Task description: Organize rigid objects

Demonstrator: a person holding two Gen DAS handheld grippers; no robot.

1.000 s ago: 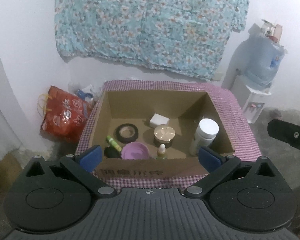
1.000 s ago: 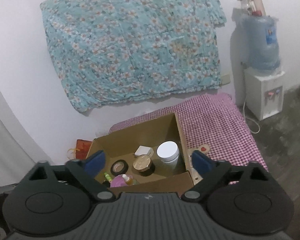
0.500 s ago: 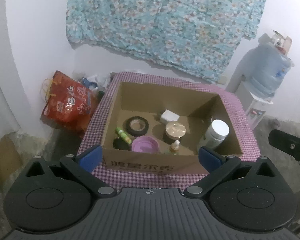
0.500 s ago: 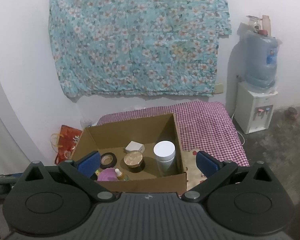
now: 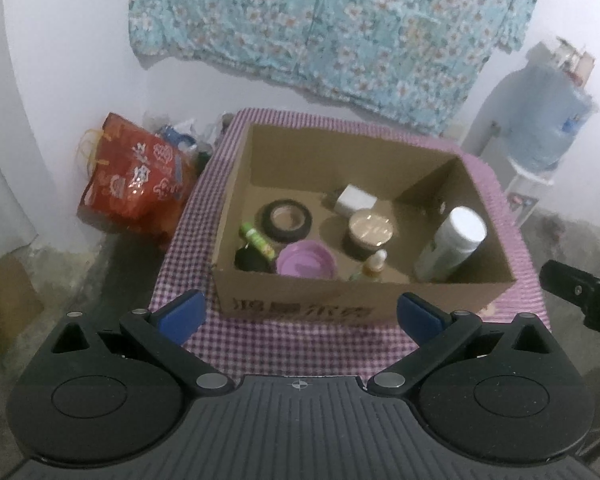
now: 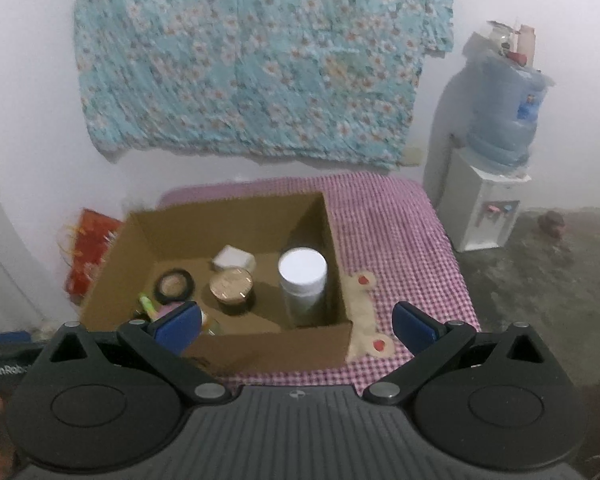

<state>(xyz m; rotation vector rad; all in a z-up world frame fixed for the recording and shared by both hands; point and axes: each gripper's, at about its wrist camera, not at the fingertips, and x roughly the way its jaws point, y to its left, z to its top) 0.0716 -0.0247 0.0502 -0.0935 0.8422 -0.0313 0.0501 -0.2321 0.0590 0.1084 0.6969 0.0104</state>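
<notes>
While both of your grippers hang back from the worktop, each stands spread wide with nothing between its blue pads: the left gripper [image 5: 298, 314] faces the near wall of the cardboard box [image 5: 300, 312], the right gripper [image 6: 296, 326] looks over the box's near right corner.

Inside the box, a white jar [image 5: 452, 246] stands upright in the right corner, its long axis vertical and its flat lid up, close against the right wall. Left of it sits a squat jar with a gold lid [image 5: 370, 230], lid up, and behind that a small white block [image 5: 356, 199] lies near the back wall. A black tape roll [image 5: 286, 220] lies flat with its hole facing up. A green tube [image 5: 257, 239] lies on its side, its long axis running from back-left to front-right, one end over a dark round thing by the front wall. A purple lid [image 5: 306, 264] rests flat beside it, and a small dropper bottle [image 5: 374, 266] stands just right of that, tip up.

The box's walls rise around everything. It sits on a purple checked cloth [image 6: 400, 236]. A red bag [image 5: 136, 180] stands on the floor to the left, a water dispenser [image 6: 492, 168] to the right, and a floral cloth [image 6: 260, 60] hangs on the wall behind.
</notes>
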